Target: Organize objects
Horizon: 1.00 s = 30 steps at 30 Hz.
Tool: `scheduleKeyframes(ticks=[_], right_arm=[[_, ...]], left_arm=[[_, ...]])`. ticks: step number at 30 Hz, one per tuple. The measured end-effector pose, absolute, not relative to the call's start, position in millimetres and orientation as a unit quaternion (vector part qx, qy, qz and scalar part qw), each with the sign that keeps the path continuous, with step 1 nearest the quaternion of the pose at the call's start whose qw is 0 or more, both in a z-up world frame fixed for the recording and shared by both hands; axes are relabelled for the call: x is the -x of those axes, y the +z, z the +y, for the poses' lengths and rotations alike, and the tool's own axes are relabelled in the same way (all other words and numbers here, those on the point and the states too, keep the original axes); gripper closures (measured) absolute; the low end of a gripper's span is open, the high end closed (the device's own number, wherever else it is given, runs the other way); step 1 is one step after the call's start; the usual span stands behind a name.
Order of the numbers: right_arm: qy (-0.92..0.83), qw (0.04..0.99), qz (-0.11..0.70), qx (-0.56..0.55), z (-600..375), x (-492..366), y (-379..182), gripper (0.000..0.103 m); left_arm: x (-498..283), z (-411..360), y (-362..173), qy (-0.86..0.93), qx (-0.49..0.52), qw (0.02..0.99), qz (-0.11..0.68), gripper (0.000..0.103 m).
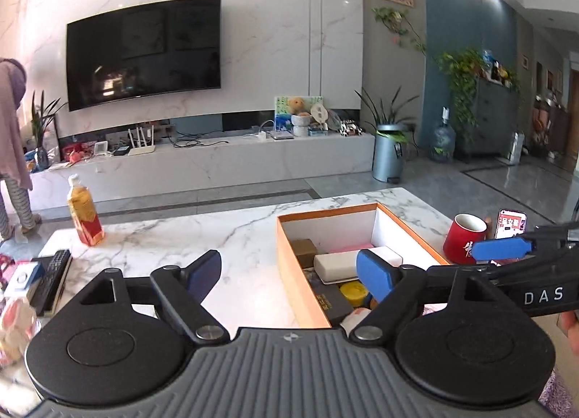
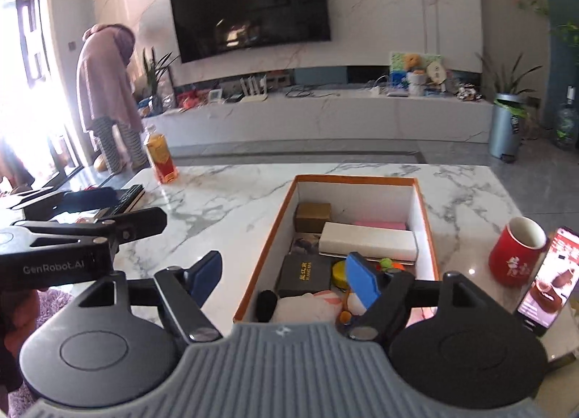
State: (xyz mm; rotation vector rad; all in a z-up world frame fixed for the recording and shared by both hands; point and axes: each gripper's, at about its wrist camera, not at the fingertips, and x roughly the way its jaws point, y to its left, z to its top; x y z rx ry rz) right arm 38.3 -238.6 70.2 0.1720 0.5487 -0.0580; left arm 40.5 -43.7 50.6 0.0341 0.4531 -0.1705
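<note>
**Both grippers empty over the box — what to take next**

I have both tools hanging over the near side of the marble table. The left gripper has its jaws spread wide with nothing between them, and so does the right gripper; neither pad touches anything.

The orange-rimmed box sits toward the table's right side, its near end just under my right gripper and its long side running toward the far edge. Inside I see a white oblong case, a black booklet, a small brown box, something pink behind the case, a yellow round thing and a soft white toy at the near end.

Still loose on the table: the tea bottle near the far left corner, well apart from both tools; the red mug just right of the box; and the phone propped beside the mug at the right edge.

I judge the bottle smooth, roundish and top-heavy if full — I would pinch it across the labelled body, low down. The mug is stiff, glazed and breakable; a grip over the rim wall seems safest. The phone is slick and thin, and leaning, so a nudge could topple it.
</note>
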Motion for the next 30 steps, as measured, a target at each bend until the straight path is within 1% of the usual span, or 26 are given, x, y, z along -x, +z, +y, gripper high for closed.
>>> scheduleKeyframes(ticks=[2, 5, 10, 13, 18, 22, 30], right_arm=[[-0.046, 0.959, 0.266, -0.083, -235.0, -32.5, 63.2, 0.024], [-0.072, 0.959, 0.265, -0.068, -231.6, -27.8, 51.8, 0.019], [-0.096, 0.959, 0.261, -0.06, -230.3, -20.3, 29.6, 0.015], [-0.123, 0.959, 0.251, -0.051, -229.2, -13.6, 9.1, 0.014], [-0.123, 0.954, 0.269, -0.041, -230.0, -12.8, -13.5, 0.014], [-0.12, 0.952, 0.277, -0.043, -232.8, -18.1, -20.1, 0.014], [-0.118, 0.952, 0.278, -0.046, -233.8, -23.0, -22.2, 0.014]], left_arm=[[-38.2, -45.7, 38.3, -0.088, -0.014, 0.966, 0.243, 0.005], [-36.3, -45.8, 21.2, -0.08, -0.001, 0.958, 0.276, 0.005], [-32.4, -43.9, 0.6, -0.078, 0.017, 0.95, 0.303, 0.005], [-29.4, -51.4, -10.9, -0.08, 0.003, 0.948, 0.309, 0.005], [-30.0, -63.2, -29.9, -0.07, -0.025, 0.943, 0.323, 0.005], [-28.9, -64.5, -39.5, -0.071, -0.025, 0.942, 0.327, 0.005], [-31.7, -63.0, -36.1, -0.063, -0.03, 0.943, 0.325, 0.005]])
